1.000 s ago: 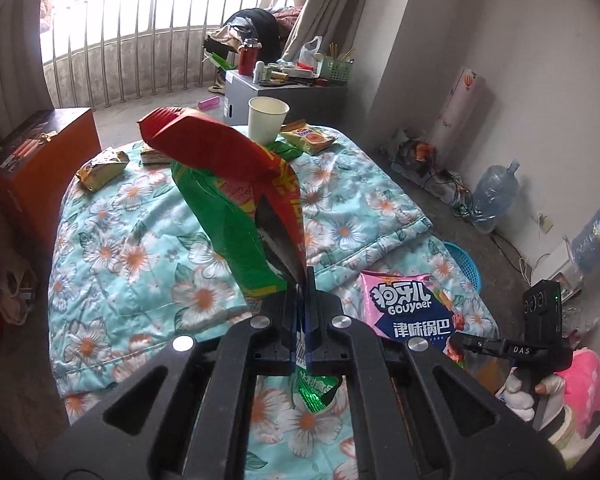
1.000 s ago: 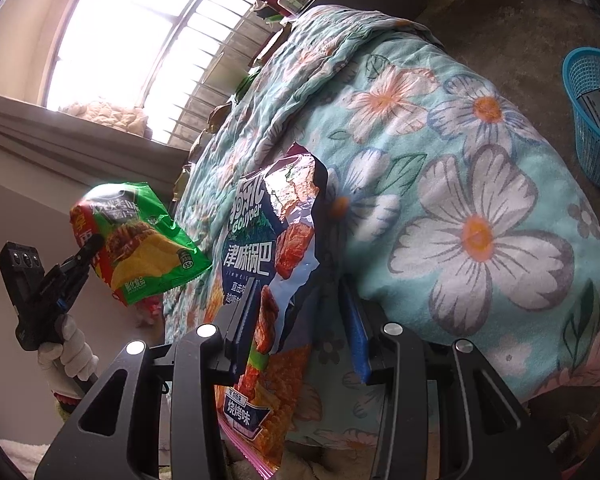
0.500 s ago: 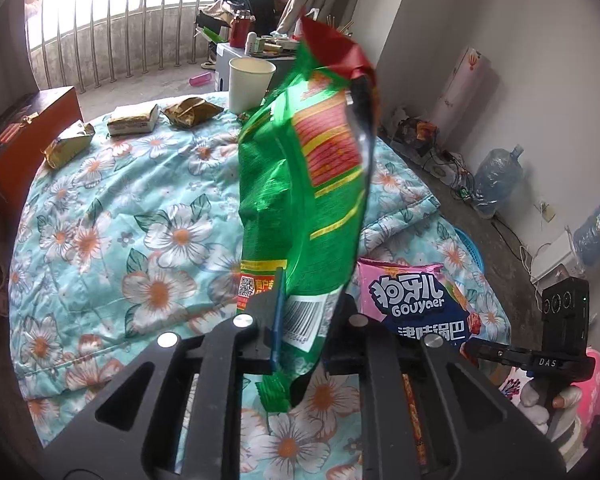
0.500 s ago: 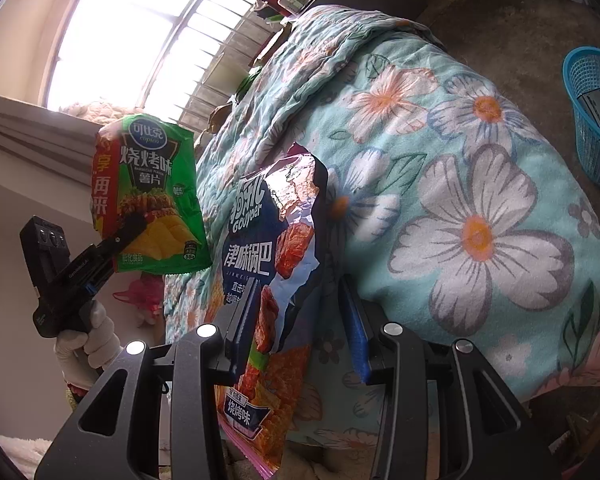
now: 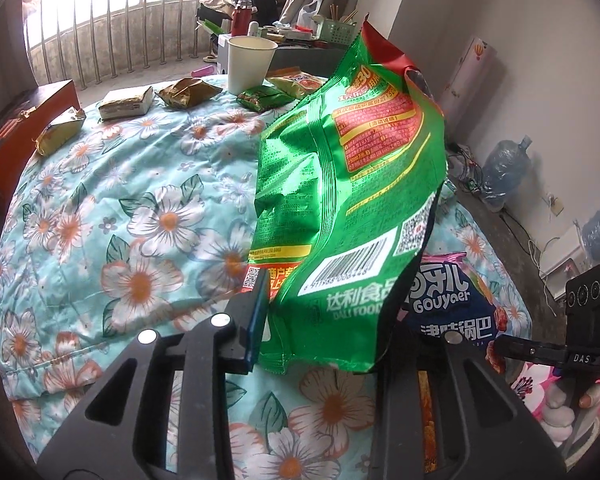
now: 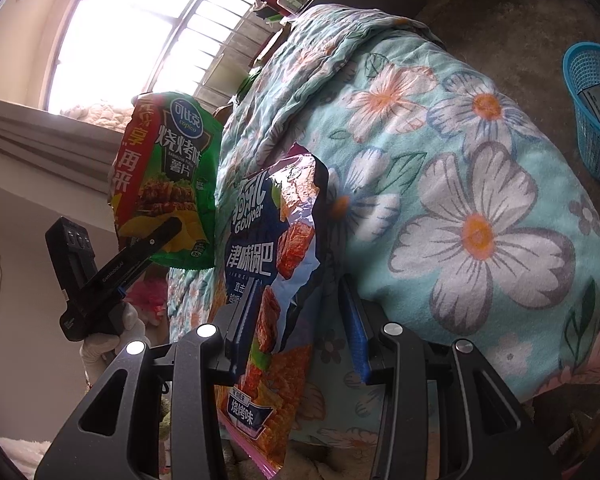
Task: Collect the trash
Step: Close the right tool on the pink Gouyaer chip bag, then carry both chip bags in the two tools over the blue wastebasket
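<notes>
your left gripper [image 5: 320, 320] is opening around the green chip bag [image 5: 352, 200], likely releasing it. your right gripper [image 6: 300, 320] stands half open, pink snack bag [image 6: 276, 264] between, grip unclear.

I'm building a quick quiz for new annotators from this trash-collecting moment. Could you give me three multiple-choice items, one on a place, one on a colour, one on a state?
1. Where does the paper cup stand?
A. on the floral quilt's far end
B. in the blue basket
C. on the orange box

2. What colour is most of the chip bag at the left tongs?
A. blue
B. green
C. white

3. How does the dark blue snack bag at the right tongs stand?
A. lying flat on the floor
B. sealed and full
C. upright with its top torn open

Answers:
1 A: the cup sits on the quilt among small wrappers.
2 B: its back is green with red panels.
3 C: its ragged top edge points upward between the fingers.
</notes>
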